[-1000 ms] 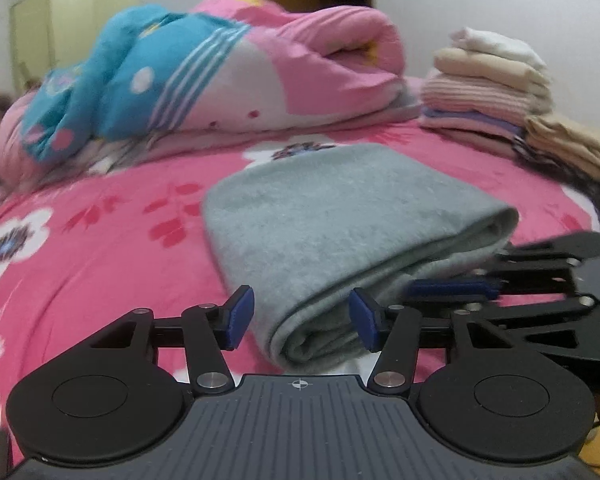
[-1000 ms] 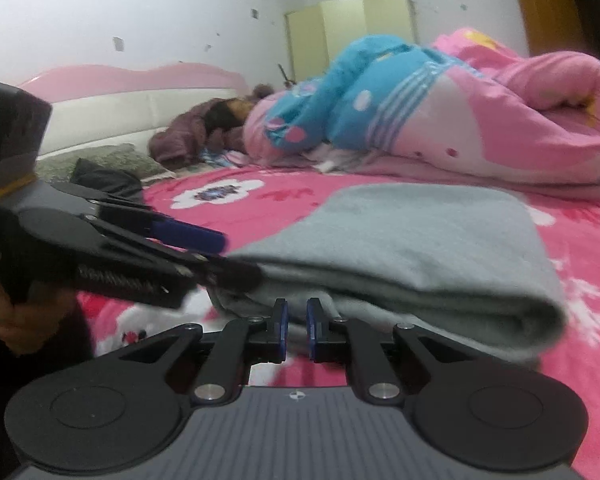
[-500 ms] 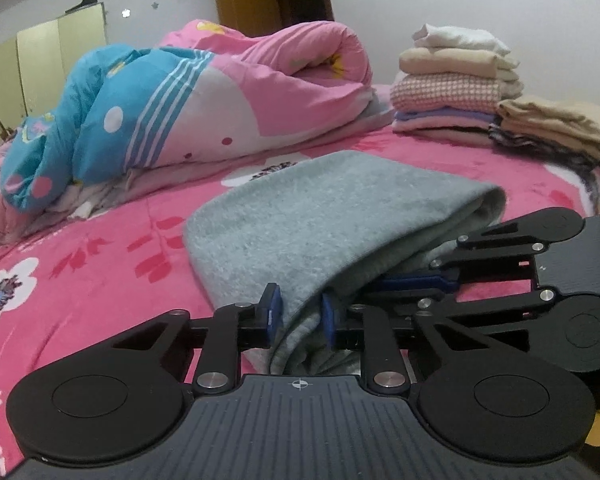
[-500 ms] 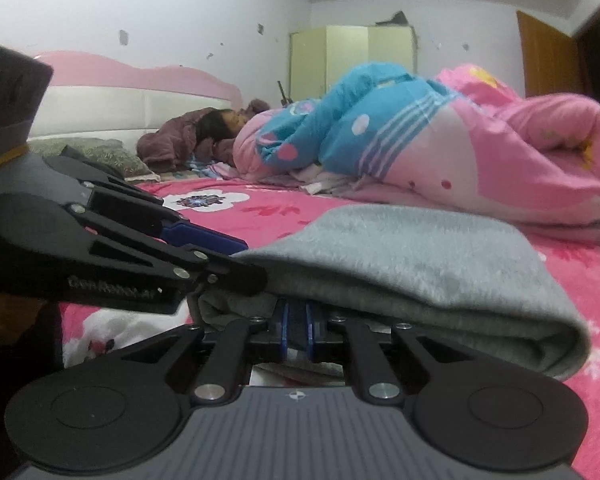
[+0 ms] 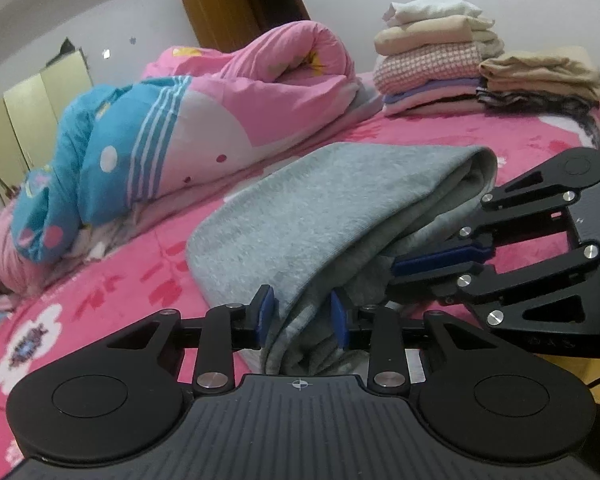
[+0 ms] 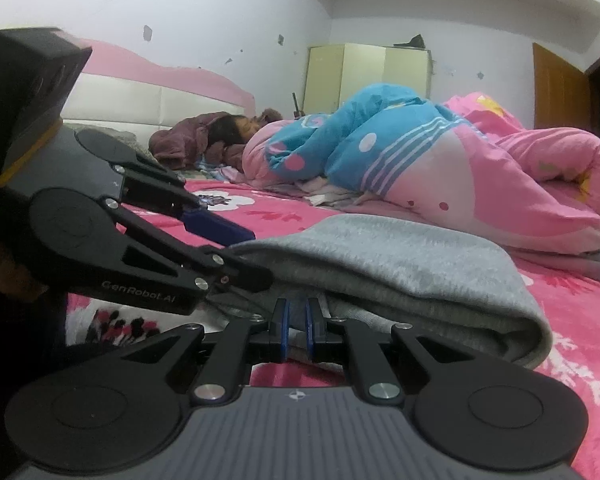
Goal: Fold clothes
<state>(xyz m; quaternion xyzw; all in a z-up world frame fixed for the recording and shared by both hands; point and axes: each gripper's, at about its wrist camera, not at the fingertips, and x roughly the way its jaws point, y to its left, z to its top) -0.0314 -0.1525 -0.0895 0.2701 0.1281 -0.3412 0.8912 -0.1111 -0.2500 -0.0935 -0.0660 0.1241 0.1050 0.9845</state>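
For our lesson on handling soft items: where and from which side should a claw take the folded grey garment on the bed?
Grip the grey garment at its near corner, where the stacked layer edges are exposed, coming in level from the bed's near side. The far side is a rounded fold, probably too thick to pinch. Both the left claw and right claw sit there.

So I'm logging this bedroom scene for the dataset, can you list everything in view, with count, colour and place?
folded garment: one, grey, near edge of the bed, held by both tongs
bed cover: one, pink with flowers, under everything
quilt: one, pink and blue, bunched behind the garment
stacks of folded clothes: two, white, beige, pink, purple and tan, far corner of the bed
person: one, lying by the headboard
headboard: one, pink and white, at the wall
wardrobe: one, pale yellow, far wall
door: one, brown, behind the quilt
left tongs: black with blue pads, closed on the garment's edge
right tongs: black with blue pads, nearly shut under the garment's fold
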